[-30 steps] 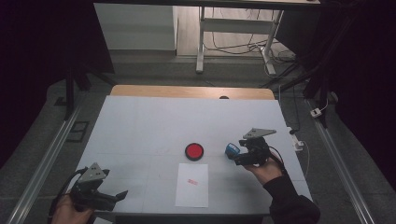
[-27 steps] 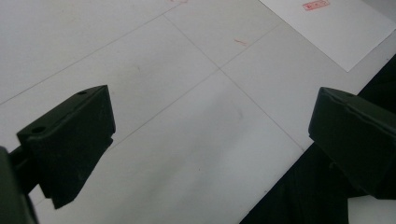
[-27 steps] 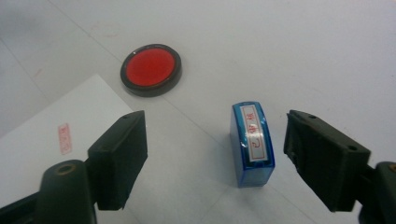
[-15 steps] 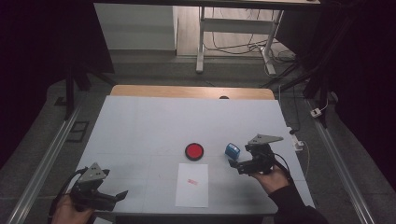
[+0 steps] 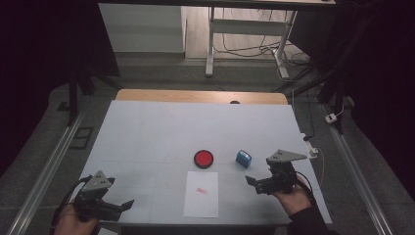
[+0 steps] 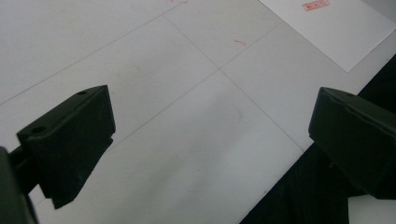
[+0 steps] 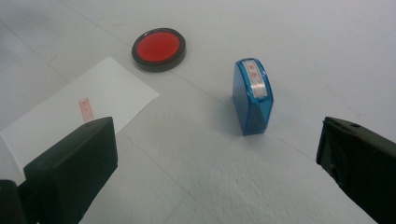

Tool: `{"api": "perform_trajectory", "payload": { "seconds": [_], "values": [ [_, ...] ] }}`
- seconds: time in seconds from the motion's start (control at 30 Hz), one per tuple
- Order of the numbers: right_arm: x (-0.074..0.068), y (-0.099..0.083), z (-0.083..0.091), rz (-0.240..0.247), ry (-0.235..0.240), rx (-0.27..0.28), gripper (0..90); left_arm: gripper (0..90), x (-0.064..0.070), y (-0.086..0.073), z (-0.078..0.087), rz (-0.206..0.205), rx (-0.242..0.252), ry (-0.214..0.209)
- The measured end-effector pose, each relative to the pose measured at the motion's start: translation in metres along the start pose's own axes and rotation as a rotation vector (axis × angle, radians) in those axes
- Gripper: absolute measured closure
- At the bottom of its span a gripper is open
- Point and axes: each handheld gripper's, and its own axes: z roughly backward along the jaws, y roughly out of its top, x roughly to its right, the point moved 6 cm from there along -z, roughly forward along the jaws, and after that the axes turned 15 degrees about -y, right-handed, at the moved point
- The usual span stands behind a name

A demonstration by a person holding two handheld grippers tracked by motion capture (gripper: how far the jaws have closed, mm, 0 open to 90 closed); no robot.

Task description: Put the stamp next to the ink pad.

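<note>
A blue stamp (image 5: 243, 158) (image 7: 253, 95) stands upright on the white table, right of a round red ink pad (image 5: 203, 158) (image 7: 158, 48). In front of the pad lies a white paper sheet (image 5: 201, 194) (image 7: 79, 116) (image 6: 336, 28) bearing a small red print (image 5: 200, 190) (image 7: 85, 108) (image 6: 315, 5). My right gripper (image 5: 254, 185) (image 7: 217, 163) hovers open a short way on the near side of the stamp, with nothing between its jaws. At the table's near left corner my left gripper (image 5: 120, 205) (image 6: 210, 135) is open and holds nothing.
The white table (image 5: 161, 132) has a wooden strip along its far edge (image 5: 200, 96). Its near edge (image 6: 275, 186) runs just under the left gripper. Cables and a white plug (image 5: 313, 147) lie off the table's right side, and a desk frame (image 5: 244, 44) stands behind.
My right gripper has drawn back from the blue stamp toward the near edge, leaving the stamp standing on the table. The left gripper has stayed put.
</note>
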Motion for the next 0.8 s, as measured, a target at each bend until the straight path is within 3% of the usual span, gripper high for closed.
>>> {"api": "perform_trajectory", "payload": {
  "seconds": [0.6,0.8],
  "values": [
    [0.01,-0.032,0.037,-0.068,-0.096,0.003,0.0,0.7,0.0,0.0,0.0,0.003,0.0,-0.001],
    [0.012,-0.042,0.045,-0.096,-0.094,-0.023,0.0,0.7,0.0,0.0,0.0,0.003,-0.001,-0.001]
  ]
}}
